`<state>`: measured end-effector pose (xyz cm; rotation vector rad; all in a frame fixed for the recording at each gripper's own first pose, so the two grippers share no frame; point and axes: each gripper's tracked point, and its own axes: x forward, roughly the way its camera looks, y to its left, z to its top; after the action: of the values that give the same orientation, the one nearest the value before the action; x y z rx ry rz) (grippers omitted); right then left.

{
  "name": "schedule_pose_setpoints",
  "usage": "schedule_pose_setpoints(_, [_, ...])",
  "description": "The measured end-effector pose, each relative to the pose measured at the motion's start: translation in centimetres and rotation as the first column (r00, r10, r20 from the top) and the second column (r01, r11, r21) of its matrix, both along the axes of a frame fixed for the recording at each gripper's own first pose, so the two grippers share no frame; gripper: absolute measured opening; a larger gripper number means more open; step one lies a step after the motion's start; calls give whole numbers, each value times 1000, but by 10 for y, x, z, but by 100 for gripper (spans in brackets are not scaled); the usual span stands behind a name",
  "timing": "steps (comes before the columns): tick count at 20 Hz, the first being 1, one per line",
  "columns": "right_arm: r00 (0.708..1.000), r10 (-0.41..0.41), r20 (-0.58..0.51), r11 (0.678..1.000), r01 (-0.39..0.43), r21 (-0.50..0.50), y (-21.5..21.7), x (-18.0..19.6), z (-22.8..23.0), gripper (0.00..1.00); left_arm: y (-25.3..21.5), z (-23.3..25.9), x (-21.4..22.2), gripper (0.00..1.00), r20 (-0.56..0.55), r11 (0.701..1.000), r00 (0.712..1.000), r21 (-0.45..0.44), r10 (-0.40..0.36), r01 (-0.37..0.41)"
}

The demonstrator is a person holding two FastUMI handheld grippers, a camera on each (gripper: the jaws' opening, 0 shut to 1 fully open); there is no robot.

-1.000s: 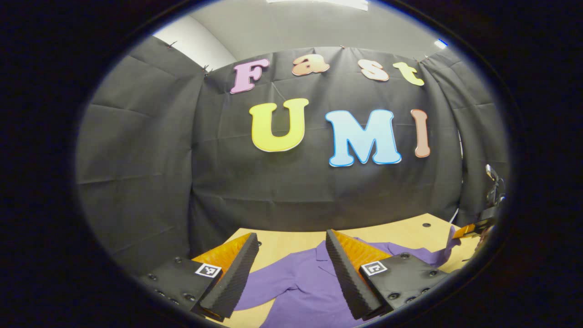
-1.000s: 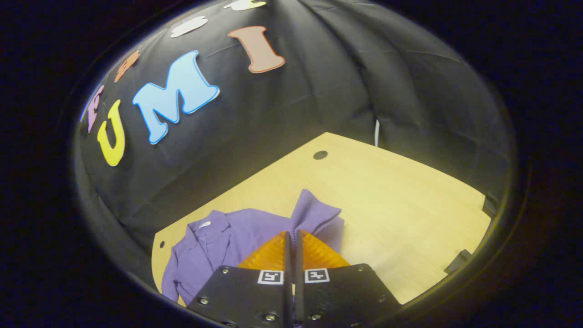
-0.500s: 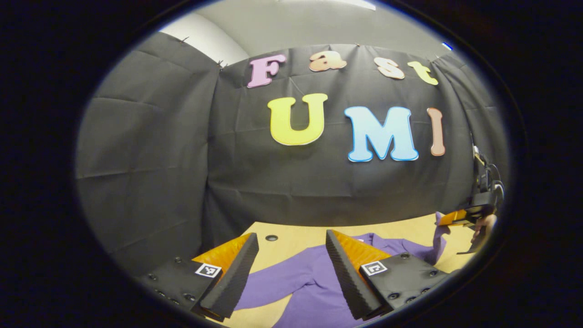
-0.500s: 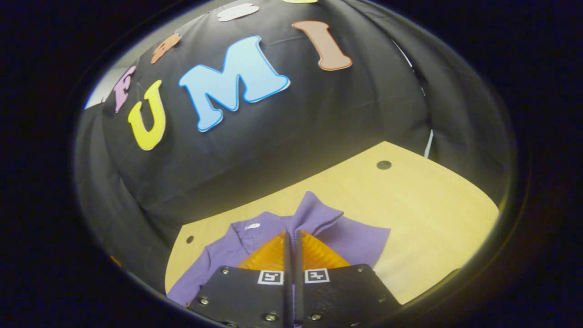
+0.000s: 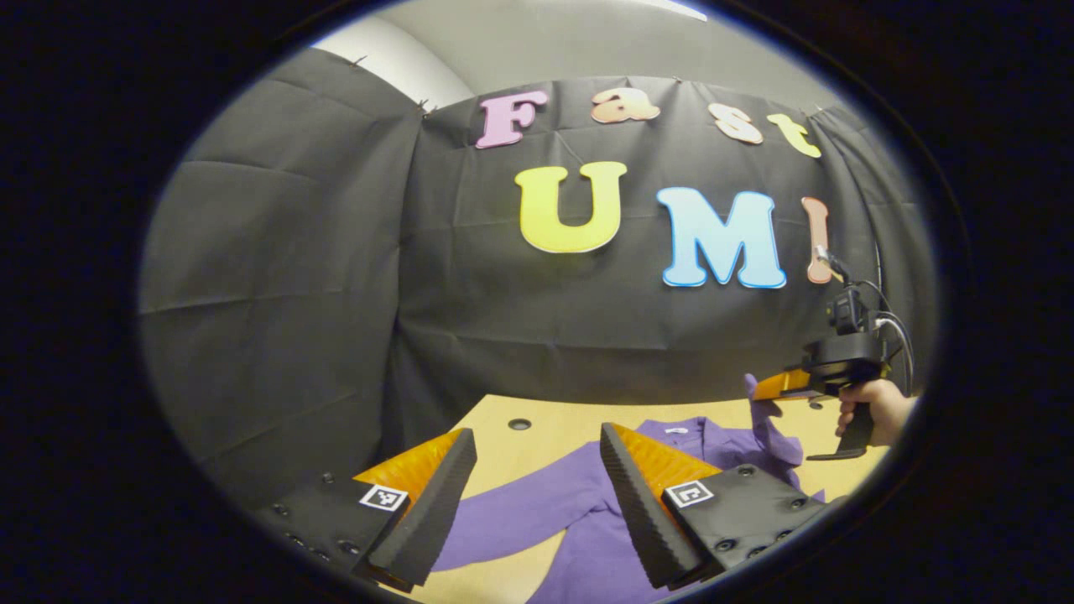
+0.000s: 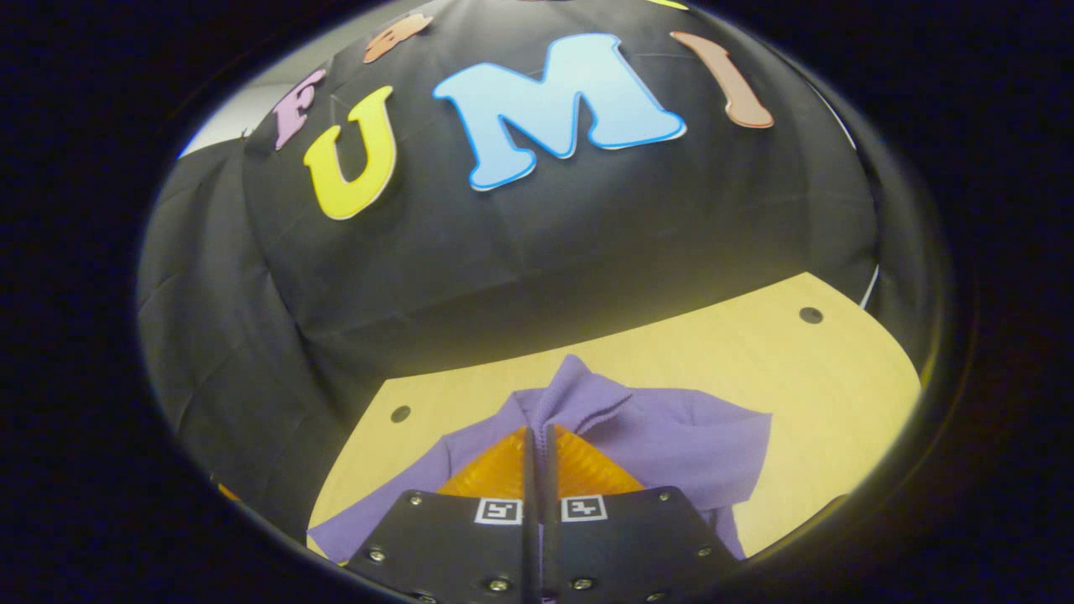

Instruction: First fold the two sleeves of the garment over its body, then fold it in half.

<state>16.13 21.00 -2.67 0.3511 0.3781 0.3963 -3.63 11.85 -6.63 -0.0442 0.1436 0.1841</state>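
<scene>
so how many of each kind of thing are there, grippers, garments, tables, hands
hand-held grippers: 2, left, right
shirts: 1, purple
tables: 1
hands: 1
total: 5

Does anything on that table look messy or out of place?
Only the purple shirt: one sleeve is pinched up off the table in the shut right gripper, mid-fold. Nothing looks spilled or damaged.
</scene>
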Motion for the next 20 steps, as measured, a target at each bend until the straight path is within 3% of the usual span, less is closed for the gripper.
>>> schedule_pose_setpoints(9, [984, 168, -58, 977, -174, -127, 116, -6, -52, 2, 64, -11, -43, 94, -24, 992, 992, -2, 128, -128])
schedule_pose_setpoints(14, [979, 180, -95, 957, -196, -212, 139, -12, -83, 3, 81, -16, -57, 95, -29, 986, 985, 0, 167, -167])
schedule_pose_setpoints(20, [973, 205, -101, 937, -225, -268, 150, -20, -96, 12, 96, -25, -65, 95, -43, 980, 979, -17, 199, -200])
